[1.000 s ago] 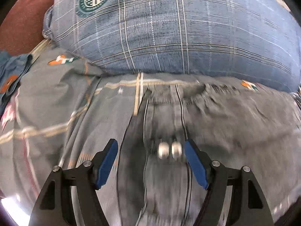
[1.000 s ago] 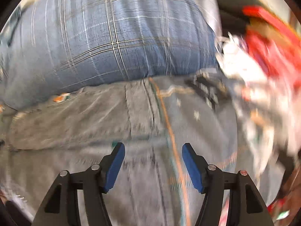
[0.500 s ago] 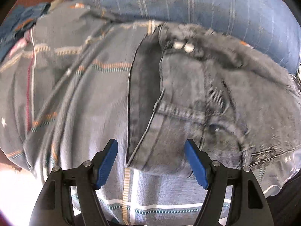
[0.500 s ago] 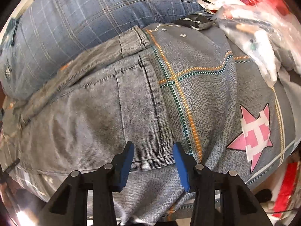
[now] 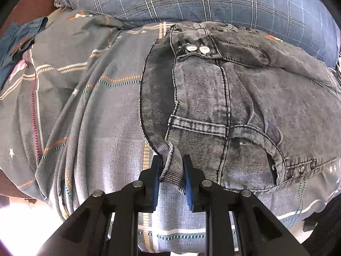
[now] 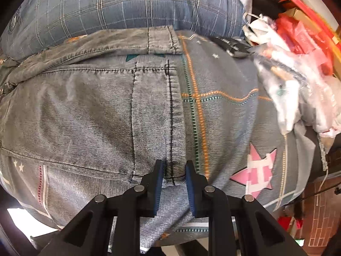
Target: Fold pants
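Note:
Grey denim pants (image 5: 245,98) lie across a grey patterned bedsheet (image 5: 85,111), with two metal buttons at the waistband toward the pillow. My left gripper (image 5: 171,170) points steeply down at the near edge of the waist area. Its jaws are closing, and a bunched fold of denim fills the gap between the blue pads (image 5: 155,183). In the right wrist view the stitched leg hem (image 6: 157,106) of the pants (image 6: 74,117) runs toward me. My right gripper (image 6: 174,176) is closing too, its pads pressing on the hem's near corner.
A blue plaid pillow (image 5: 202,0) lies behind the pants, also the pillow (image 6: 127,4) in the right view. Plastic bags (image 6: 287,89) and red items (image 6: 298,32) crowd the bed's right side. A blue cloth (image 5: 15,42) sits far left. The bed edge is just below both grippers.
Both grippers came down and back to the near edge of the pants. Each pair of jaws went from wide to narrow, with denim now pinched between the pads.

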